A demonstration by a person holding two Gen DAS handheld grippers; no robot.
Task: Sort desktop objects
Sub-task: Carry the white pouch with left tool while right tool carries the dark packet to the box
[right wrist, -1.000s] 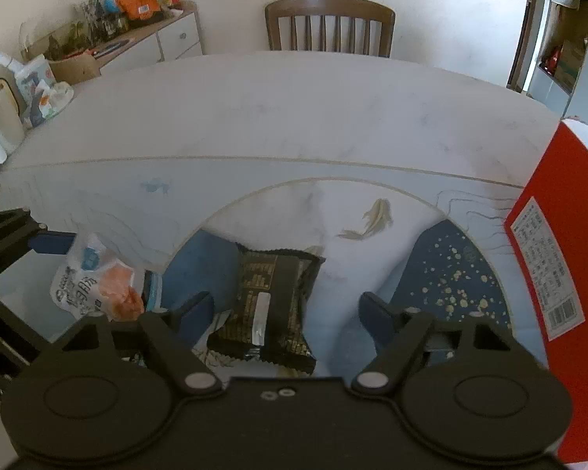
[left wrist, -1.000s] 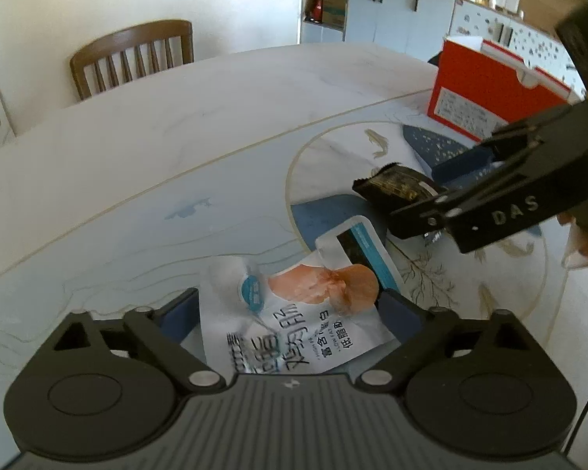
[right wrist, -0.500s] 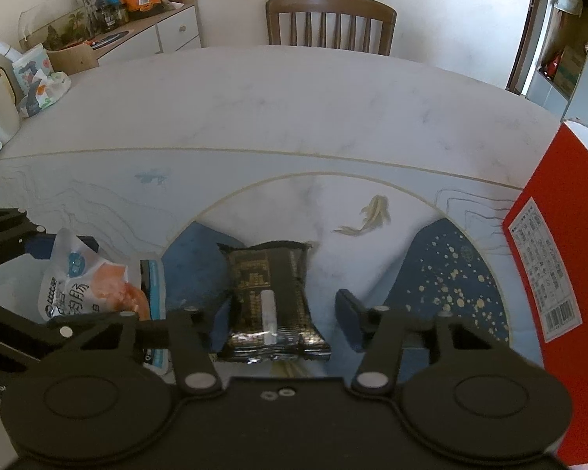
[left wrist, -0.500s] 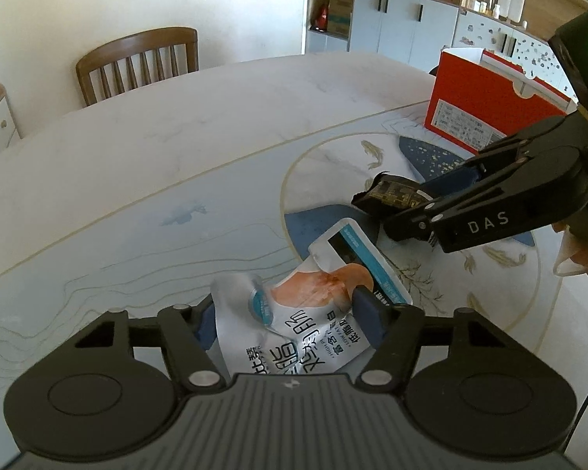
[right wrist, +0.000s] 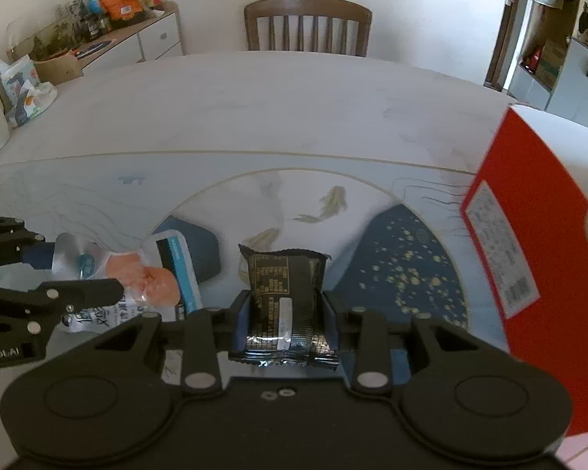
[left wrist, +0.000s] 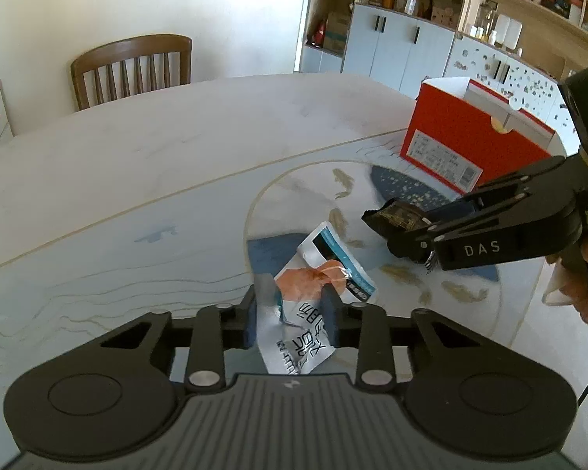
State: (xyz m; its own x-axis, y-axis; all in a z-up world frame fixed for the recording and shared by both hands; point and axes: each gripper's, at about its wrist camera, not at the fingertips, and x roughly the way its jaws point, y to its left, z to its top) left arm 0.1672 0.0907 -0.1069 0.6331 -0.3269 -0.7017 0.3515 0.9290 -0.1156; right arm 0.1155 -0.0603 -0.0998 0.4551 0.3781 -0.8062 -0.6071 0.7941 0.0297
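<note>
My left gripper (left wrist: 292,313) is shut on a white snack pouch (left wrist: 313,293) with an orange picture and blue trim; the pouch crumples between the fingers, just above the table. It also shows in the right wrist view (right wrist: 137,282). My right gripper (right wrist: 286,313) is shut on a black snack packet (right wrist: 284,290) with gold print, held level over the table. From the left wrist view the right gripper (left wrist: 411,235) is to the right, with the black packet (left wrist: 400,215) in it. A red open box (left wrist: 470,137) stands at the right, also in the right wrist view (right wrist: 548,254).
The table (left wrist: 156,164) is pale with a blue and white mat printed with fish (right wrist: 329,203). A wooden chair (right wrist: 307,23) stands at the far side. A sideboard (right wrist: 137,39) with snack bags is at the far left. Cupboards (left wrist: 392,47) line the back wall.
Both grippers have closed from open: the left on the white pouch, the right on the black packet. Both have lifted and tilted up, so more of the room shows.
</note>
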